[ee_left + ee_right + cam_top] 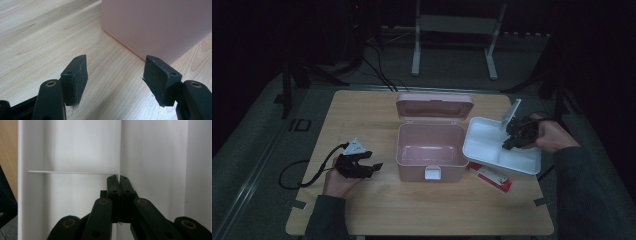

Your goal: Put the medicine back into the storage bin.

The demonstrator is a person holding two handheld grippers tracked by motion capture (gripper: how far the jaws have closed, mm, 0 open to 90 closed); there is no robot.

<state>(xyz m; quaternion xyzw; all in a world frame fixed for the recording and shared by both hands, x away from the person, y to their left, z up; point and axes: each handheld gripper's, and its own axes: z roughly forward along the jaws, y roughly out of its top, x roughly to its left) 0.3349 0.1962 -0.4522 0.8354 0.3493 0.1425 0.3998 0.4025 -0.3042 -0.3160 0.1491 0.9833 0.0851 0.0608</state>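
Right gripper (pixel 512 136): fingers (pixel 113 192) pressed together, pinching a thin divider wall of the white tray (pixel 484 140), which sits at 3 o'clock of the pink box (pixel 429 150), its near edge overlapping a red packet (pixel 494 177). Left gripper (pixel 373 166): fingers (pixel 75 77) spread wide, holding nothing, hovering over the table (pixel 362 110) at 9 o'clock of the box, near its side wall. Count: one tray, one box with lid raised, one packet, two grippers
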